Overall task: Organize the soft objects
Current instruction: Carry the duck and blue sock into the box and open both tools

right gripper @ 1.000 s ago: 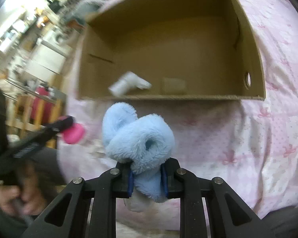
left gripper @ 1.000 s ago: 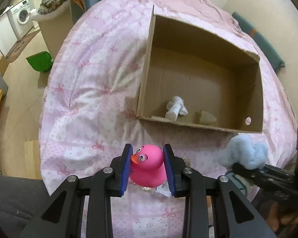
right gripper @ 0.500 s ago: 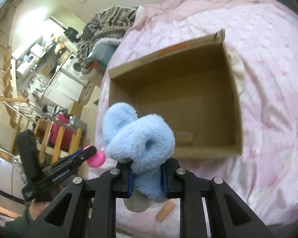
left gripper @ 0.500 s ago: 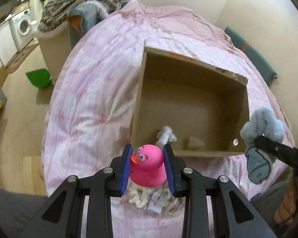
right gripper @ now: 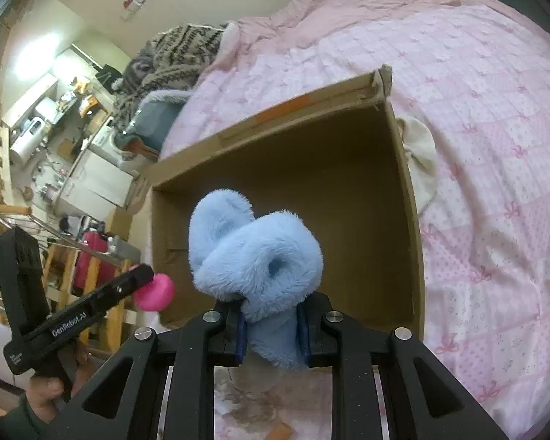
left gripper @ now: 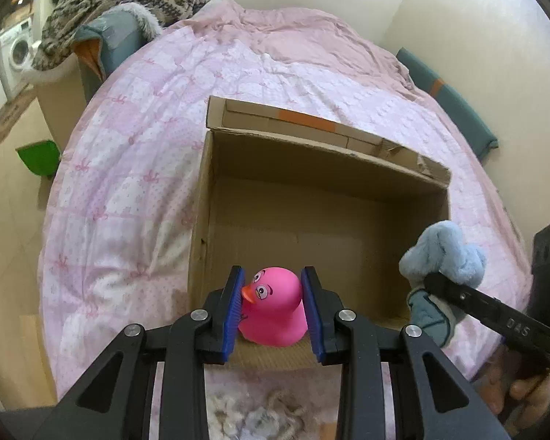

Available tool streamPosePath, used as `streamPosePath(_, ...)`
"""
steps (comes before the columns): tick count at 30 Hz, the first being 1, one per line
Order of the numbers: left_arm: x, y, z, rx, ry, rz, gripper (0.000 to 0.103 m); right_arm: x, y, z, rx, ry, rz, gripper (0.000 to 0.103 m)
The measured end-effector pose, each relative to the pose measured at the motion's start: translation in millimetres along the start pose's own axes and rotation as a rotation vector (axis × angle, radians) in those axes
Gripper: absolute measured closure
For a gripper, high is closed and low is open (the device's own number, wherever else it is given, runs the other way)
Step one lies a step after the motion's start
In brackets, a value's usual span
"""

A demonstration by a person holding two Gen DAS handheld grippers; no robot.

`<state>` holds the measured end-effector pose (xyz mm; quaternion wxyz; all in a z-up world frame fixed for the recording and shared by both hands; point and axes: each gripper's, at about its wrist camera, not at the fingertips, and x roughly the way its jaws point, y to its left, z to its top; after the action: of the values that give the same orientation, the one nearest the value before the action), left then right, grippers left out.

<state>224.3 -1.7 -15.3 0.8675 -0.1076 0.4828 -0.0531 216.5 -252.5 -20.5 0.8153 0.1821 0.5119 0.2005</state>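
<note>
The pink rubber duck [left gripper: 273,306] sits squeezed between the blue pads of the left gripper [left gripper: 272,310], whose jaws are clamped on its sides. The duck hangs above the near wall of the cardboard box [left gripper: 385,242], at the box's near left corner. The fluffy blue slipper [right gripper: 255,256] is pinched at its lower end by the right gripper [right gripper: 270,333], jaws tight on it. It hangs over the near edge of the box too, more to the right.

A second ago both toys were lower and closer to the person, in front of the box over the pink quilt [left gripper: 128,183]. Now both have come up and forward, and the cameras look down into the box from higher up. The white toy and the small beige thing seen on the box floor back then are now hidden behind the duck and the near wall.

Part of a cream cloth [right gripper: 420,161] pokes out from behind the box's right wall; the rest is covered. The person's hands [right gripper: 44,394] are mostly cut off at the picture edges. Some pale fuzzy things [left gripper: 253,409] under the left gripper are too unclear to name.
</note>
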Motion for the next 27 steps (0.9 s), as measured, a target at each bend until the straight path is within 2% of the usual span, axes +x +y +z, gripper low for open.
streamPosePath(6,20,-3,-15,0.038,0.0,0.041,0.075,19,-3,-8,-0.027,0.009,-0.061,0.08)
streamPosePath(11,21,-10,-21,0.089,-0.023,0.072,0.074,29,-6,-12,-0.052,0.014,-0.123,0.08)
streamPosePath(27,16,-11,-22,0.099,-0.034,0.069,0.074,30,-5,-14,-0.064,0.016,-0.144,0.077)
